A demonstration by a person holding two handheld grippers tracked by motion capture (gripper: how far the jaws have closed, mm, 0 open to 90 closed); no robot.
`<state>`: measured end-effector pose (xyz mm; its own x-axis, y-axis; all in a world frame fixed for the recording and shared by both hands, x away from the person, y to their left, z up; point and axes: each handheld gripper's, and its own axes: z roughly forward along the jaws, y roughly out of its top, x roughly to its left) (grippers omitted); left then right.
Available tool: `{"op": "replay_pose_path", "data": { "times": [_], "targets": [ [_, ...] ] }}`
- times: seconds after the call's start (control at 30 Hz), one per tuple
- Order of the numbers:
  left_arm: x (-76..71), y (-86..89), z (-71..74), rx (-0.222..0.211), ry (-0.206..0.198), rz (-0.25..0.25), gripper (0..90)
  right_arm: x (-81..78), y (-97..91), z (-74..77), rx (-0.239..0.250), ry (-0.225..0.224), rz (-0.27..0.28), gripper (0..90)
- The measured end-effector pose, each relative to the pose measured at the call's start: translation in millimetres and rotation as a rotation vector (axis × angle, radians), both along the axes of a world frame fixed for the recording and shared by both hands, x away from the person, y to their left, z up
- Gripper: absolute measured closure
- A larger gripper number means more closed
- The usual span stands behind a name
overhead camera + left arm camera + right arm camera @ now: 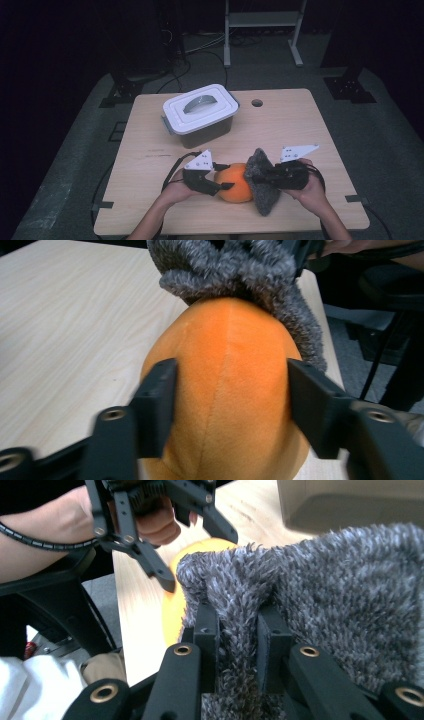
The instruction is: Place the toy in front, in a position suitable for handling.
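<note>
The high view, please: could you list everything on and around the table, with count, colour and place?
plush toy body: one, orange, near edge of the table, between the two grippers.
fuzzy cover: one, grey, at the orange body's right side, partly over it.
storage box: one, white lid with grey handle on a dark base, far left part of the table.
table: one, light wood, with a round hole near its far edge.
metal frame: one, pale grey, on the floor beyond the table.
left gripper: one, black, jaws astride the orange body.
right gripper: one, black, shut on the fuzzy cover.
</note>
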<state>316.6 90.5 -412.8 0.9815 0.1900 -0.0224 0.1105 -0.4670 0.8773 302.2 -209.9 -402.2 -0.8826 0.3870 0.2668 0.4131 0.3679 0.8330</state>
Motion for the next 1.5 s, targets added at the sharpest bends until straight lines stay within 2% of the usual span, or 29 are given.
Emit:
{"op": "replay_pose_path", "data": {
  "times": [0.1, 0.2, 0.27, 0.3, 0.33, 0.37, 0.47, 0.53, 0.6, 0.63, 0.7, 0.77, 0.83, 0.9, 0.97, 1.03, 1.13, 1.17, 1.2, 1.27, 1.37, 1.43, 1.5],
  "targets": [
    [0.1, 0.4, -1.5, -0.003, -0.006, -0.025, 28.9, 1.0, -5.2, -4.6, -0.001, 0.014, 0.002, 74.2],
    [3.2, 1.9, -3.8, 0.021, 0.012, -0.004, 18.4, 2.0, -10.7, -6.5, -0.017, 0.024, -0.009, 74.2],
    [4.7, 2.9, -6.1, 0.027, 0.023, 0.002, 15.9, 2.9, -13.4, -6.9, -0.021, 0.032, -0.016, 74.2],
    [8.0, 3.8, -13.7, 0.025, 0.07, -0.002, 15.9, 4.7, -18.5, -8.4, -0.011, 0.052, -0.032, 74.2],
    [8.0, 3.8, -13.7, 0.025, 0.07, -0.002, 16.0, 5.7, -19.8, -8.7, -0.006, 0.061, -0.035, 74.3],
    [8.1, 1.8, -18.8, 0.03, 0.089, -0.019, 20.2, 5.9, -19.5, -7.9, -0.003, 0.064, -0.034, 74.3],
    [6.2, 2.8, -13.2, 0.018, 0.073, -0.012, 35.0, 3.3, -17.0, -1.0, -0.009, 0.032, -0.044, 74.6],
    [5.9, 3.5, -10.9, 0.007, 0.068, -0.009, 41.3, 0.1, -15.4, 7.2, 0.026, 0.004, -0.046, 75.0],
    [2.9, 2.2, -2.8, 0.002, 0.024, 0.0, 43.3, -3.0, -11.8, 13.8, 0.083, -0.013, -0.022, 75.1],
    [1.3, 1.9, 0.1, -0.004, 0.016, -0.001, 43.8, -4.4, -8.6, 15.9, 0.09, -0.021, -0.011, 75.0],
    [-0.8, 3.4, 5.5, -0.016, 0.0, 0.01, 45.1, -5.4, -2.9, 15.4, 0.056, -0.032, -0.008, 75.0],
    [-1.5, 6.0, 9.1, -0.008, -0.016, 0.023, 45.1, -1.9, -3.5, 8.2, 0.051, -0.016, -0.017, 75.0],
    [-0.7, 9.0, 10.5, -0.015, -0.015, 0.03, 45.2, 1.8, -5.0, -1.4, -0.009, -0.002, -0.043, 74.9],
    [-0.1, 9.5, 11.3, -0.022, -0.007, 0.033, 45.3, 3.7, -6.6, -6.0, 0.003, 0.017, -0.052, 74.8],
    [0.1, 8.5, 11.5, -0.027, -0.006, 0.032, 45.2, 1.2, -4.5, 1.0, 0.015, -0.006, -0.054, 74.7],
    [0.1, 7.6, 11.5, -0.029, -0.007, 0.034, 44.7, -1.5, -1.9, 8.6, 0.057, -0.023, -0.039, 74.7],
    [-0.2, 6.1, 10.6, -0.024, -0.006, 0.043, 40.8, -2.8, 0.1, 10.6, 0.058, -0.038, -0.036, 74.7],
    [-0.6, 3.5, 8.0, -0.004, -0.008, 0.047, 38.7, -1.8, 0.8, 5.2, 0.037, -0.028, -0.04, 74.7],
    [-0.7, 2.7, 6.8, -0.009, -0.004, 0.041, 36.7, -0.7, 1.3, 0.9, 0.019, -0.016, -0.04, 74.8],
    [-0.6, 2.3, 7.3, -0.025, -0.003, 0.039, 32.4, 2.0, -0.6, -5.8, 0.017, 0.005, -0.043, 74.9],
    [0.7, 2.8, 7.8, -0.039, 0.006, 0.04, 21.7, 4.3, -4.4, -8.1, 0.011, 0.008, -0.056, 74.8],
    [2.8, 0.8, 2.1, -0.015, 0.018, 0.048, 14.7, 8.3, -11.0, -12.5, 0.021, 0.029, -0.075, 74.8],
    [4.9, -2.4, -5.0, 0.017, 0.034, 0.053, 13.1, 9.8, -14.1, -14.1, 0.024, 0.037, -0.084, 74.8]
  ]
}}
